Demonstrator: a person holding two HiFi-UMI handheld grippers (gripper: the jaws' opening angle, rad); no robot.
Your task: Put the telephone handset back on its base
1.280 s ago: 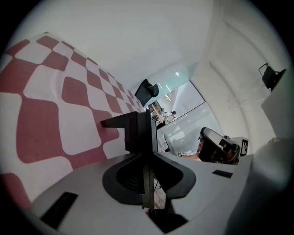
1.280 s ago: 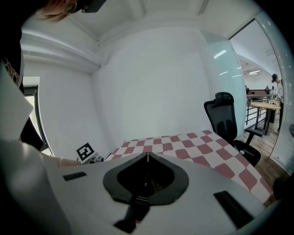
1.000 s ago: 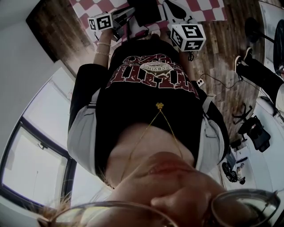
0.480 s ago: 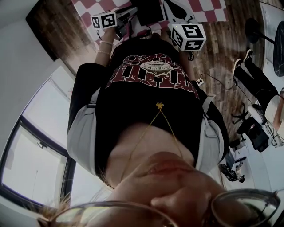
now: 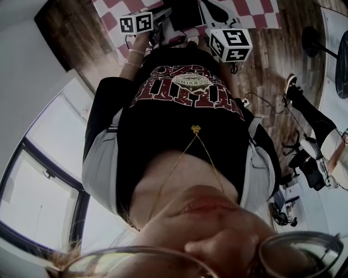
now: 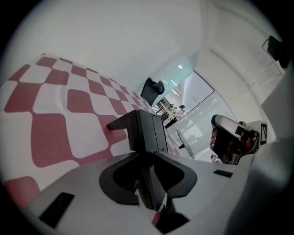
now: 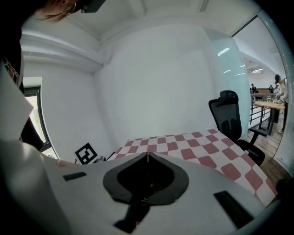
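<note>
A black telephone part [image 6: 148, 129], the handset as far as I can tell, stands between the jaws of my left gripper [image 6: 148, 154]. Those jaws have just been opening, and a thin light gap shows on the part's right side. It reaches out over the red-and-white checked tablecloth [image 6: 55, 114]. In the head view the left gripper [image 5: 155, 24] and the right gripper [image 5: 213, 11] sit at the top, with a black object [image 5: 182, 12] between them. My right gripper [image 7: 148, 157] has its tips together with nothing held. No telephone base can be told apart.
A black office chair [image 7: 227, 114] stands past the table's far right corner. The right gripper [image 6: 234, 137] shows in the left gripper view. In the head view, wooden floor [image 5: 272, 59] and another person's legs [image 5: 310, 106] lie to the right. White walls enclose the table.
In the head view the left gripper's marker cube has shifted right and up and turned. The right gripper has stayed put. The other person's legs at the right have moved.
</note>
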